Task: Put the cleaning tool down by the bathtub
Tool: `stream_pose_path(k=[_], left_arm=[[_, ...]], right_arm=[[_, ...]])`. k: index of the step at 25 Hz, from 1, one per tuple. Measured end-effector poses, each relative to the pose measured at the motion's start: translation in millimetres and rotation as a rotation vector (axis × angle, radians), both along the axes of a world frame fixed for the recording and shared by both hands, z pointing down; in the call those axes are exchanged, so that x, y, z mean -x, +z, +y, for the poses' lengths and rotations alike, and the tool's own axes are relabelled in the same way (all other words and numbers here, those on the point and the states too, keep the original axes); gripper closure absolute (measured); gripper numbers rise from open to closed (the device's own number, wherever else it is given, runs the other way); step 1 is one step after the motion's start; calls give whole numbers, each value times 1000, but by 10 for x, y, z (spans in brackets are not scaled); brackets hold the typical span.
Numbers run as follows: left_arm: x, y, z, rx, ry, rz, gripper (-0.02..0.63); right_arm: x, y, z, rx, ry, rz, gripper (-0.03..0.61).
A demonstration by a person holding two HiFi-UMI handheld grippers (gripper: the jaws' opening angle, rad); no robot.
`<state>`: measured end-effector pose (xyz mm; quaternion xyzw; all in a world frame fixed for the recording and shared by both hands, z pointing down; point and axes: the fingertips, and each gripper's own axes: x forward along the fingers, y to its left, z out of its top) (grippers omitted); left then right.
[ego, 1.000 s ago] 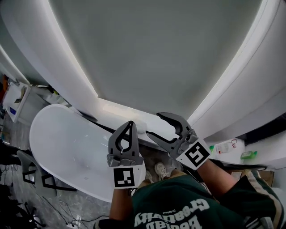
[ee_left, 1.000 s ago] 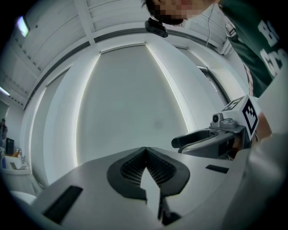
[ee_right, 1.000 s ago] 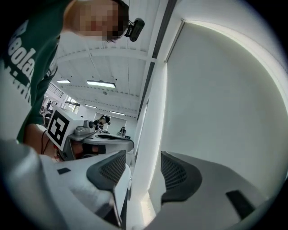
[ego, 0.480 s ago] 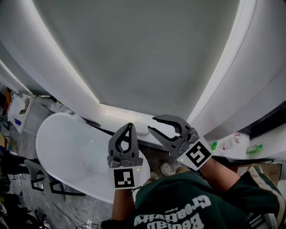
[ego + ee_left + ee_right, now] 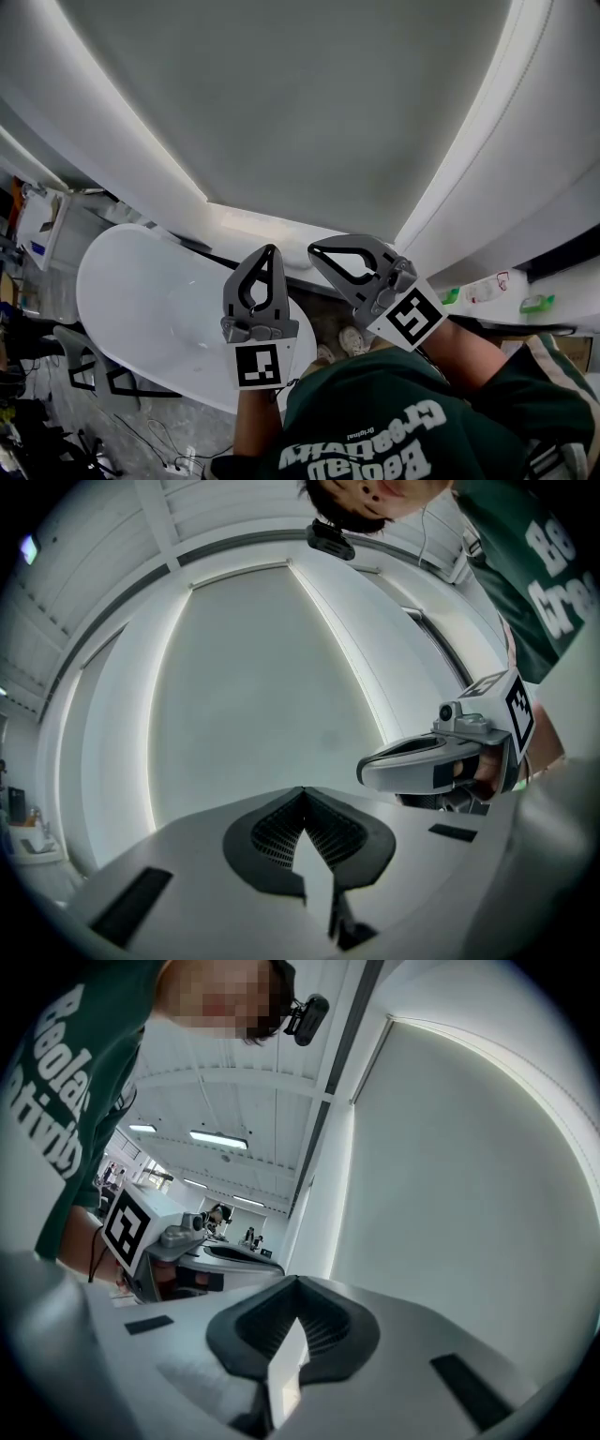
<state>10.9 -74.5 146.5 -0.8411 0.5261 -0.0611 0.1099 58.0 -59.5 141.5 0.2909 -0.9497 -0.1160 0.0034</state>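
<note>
No cleaning tool shows in any view. In the head view the white oval bathtub point(image 5: 131, 291) lies low at the left. Both grippers are held side by side in front of a green sweatshirt, to the right of the tub. My left gripper point(image 5: 270, 249) is shut with nothing in it; its pads meet at a point in the left gripper view point(image 5: 302, 791). My right gripper point(image 5: 315, 251) has just been closing and is now shut, with nothing between its jaws point(image 5: 298, 1282). Each gripper view shows the other gripper beside it point(image 5: 367, 772) point(image 5: 212, 1252).
A large grey wall panel point(image 5: 300, 103) edged by light strips fills the upper head view. A ledge at the right carries a bottle point(image 5: 483, 289) and a green item point(image 5: 534, 303). A black frame point(image 5: 94, 375) and cables lie below the tub. A white cart point(image 5: 37, 220) stands far left.
The right gripper's jaws went from wide open to shut, with nothing caught between them. The left gripper stayed shut and both hands kept their places.
</note>
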Motion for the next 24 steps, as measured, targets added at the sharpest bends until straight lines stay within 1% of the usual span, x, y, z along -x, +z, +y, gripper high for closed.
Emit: stream_pose_path(k=[5,12,16,19,24], left_arm=[[7,-1,-30,4,1,-9,607],[-2,17,-85,5,11,-39,607],[15,7,-121,0,3,-48,607],[26,-20,-140,-3,0,-44,607],[56,-21,-129,-6,2,-44,606]], right_arm=[[-12,5,-74,-1,2,11,565],[39,82,-142,-17,-10,59,565],[53,105,-174,19,-24,41,565],[79,83,-182,28,-34,39,565],[126,38,-200,12,-40,42,565]])
